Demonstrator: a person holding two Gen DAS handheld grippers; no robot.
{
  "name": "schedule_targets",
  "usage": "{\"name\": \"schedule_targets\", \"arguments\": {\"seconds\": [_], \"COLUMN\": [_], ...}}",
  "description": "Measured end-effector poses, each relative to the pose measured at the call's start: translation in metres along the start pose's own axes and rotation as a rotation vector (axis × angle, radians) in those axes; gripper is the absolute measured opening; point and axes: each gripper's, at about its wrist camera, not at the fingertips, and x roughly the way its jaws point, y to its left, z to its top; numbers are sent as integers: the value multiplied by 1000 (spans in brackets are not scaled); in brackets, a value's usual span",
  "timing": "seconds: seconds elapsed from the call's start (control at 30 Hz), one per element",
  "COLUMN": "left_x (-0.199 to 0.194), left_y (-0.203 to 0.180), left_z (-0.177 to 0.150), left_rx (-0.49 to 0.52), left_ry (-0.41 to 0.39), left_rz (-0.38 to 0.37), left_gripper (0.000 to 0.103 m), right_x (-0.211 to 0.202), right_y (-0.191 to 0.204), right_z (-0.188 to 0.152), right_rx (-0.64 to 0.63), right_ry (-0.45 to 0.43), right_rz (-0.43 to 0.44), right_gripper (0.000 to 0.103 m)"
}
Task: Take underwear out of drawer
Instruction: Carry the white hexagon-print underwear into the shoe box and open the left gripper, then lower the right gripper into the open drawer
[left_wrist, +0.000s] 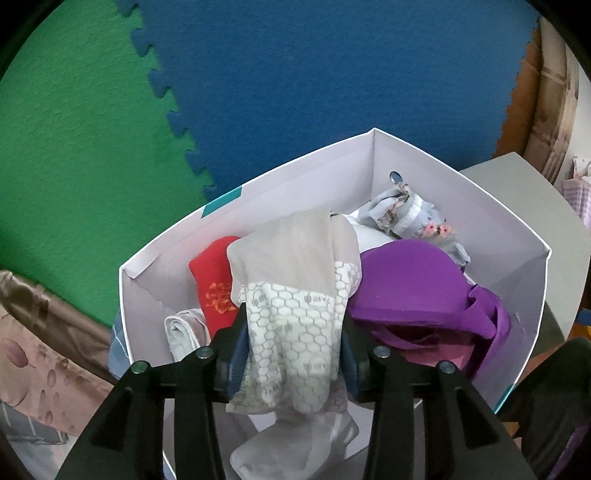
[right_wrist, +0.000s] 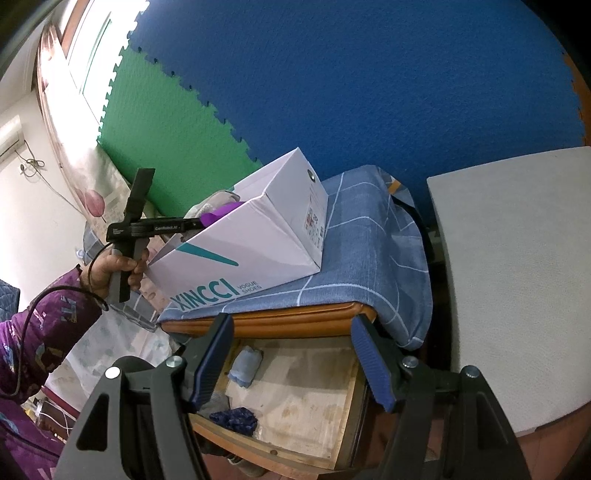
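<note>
Grey-beige cloth with a white honeycomb band hangs between the jaws of the left gripper (left_wrist: 291, 332): this underwear (left_wrist: 295, 295) is over the open white shoebox (left_wrist: 424, 166), its upper part draped on the pile inside. The jaws sit narrow at either side of the folded band; whether the pads are pressing it or have let go cannot be told from here. If this is the drop, the sound way is to open wide enough for the band to slip free, then lift straight up so that no fold catches a pad and comes back out. The piece should land inside the walls, not over the rim.

Around it in the box lie a red garment (left_wrist: 212, 284), a purple bra (left_wrist: 413, 280) and a pale floral piece (left_wrist: 410, 214).

The right gripper (right_wrist: 291, 362) stands wide and empty above the open wooden drawer (right_wrist: 295, 387), where a light blue roll (right_wrist: 245, 367) and a dark blue patterned piece (right_wrist: 234, 419) remain. Only that view shows the drawer, the hand (right_wrist: 110, 266) on the left tool, and the checked blue cloth (right_wrist: 369, 240) under the box. Only the left view shows what the box holds.
</note>
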Motion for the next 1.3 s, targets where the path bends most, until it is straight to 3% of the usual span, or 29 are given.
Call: {"name": "schedule_targets", "arguments": {"seconds": [0.1, 0.17, 0.23, 0.3, 0.37, 0.5, 0.6, 0.63, 0.8, 0.93, 1.0, 1.13, 1.3], "left_x": [-4, -9, -17, -30, -44, -79, -110, -122, -146, -151, -154, -160, -157], "left_y": [-4, -5, -5, -5, -5, -4, -1, 3, 29, 51, 57, 60, 53], "left_z": [-5, -9, -14, -21, -29, -56, -88, -106, -177, -234, -254, -275, -271], "left_rx": [7, -2, -24, -41, -54, -104, -151, -179, -309, -414, -450, -526, -512], "left_ry": [-13, -22, -45, -91, -131, -244, -329, -353, -329, -266, -265, -279, -269], "left_rz": [32, 63, 62, 52, 60, 80, 119, 162, 195, 275, 293, 293, 343], "left_gripper": [50, 68, 77, 77, 85, 85, 102, 103, 103, 103, 102, 102, 102], "right_x": [0, 0, 0, 1, 1, 5, 11, 12, 33, 60, 79, 131, 206], "right_y": [0, 0, 0, 0, 0, 4, 12, 15, 39, 70, 86, 99, 125], "right_z": [0, 1, 1, 1, 1, -1, -4, -5, -15, -32, -43, -59, -98], "right_rx": [0, 1, 1, 1, 0, -23, -72, -85, -225, -399, -446, -312, -218], "right_ry": [1, 3, 4, 4, 6, 18, 43, 51, 130, 240, 336, 527, 732], "right_rz": [0, -2, -4, -5, -8, -27, -64, -73, -168, -233, -174, -11, 38], "right_gripper": [68, 68, 68, 68, 68, 68, 68, 68, 68, 68, 68, 68, 68]}}
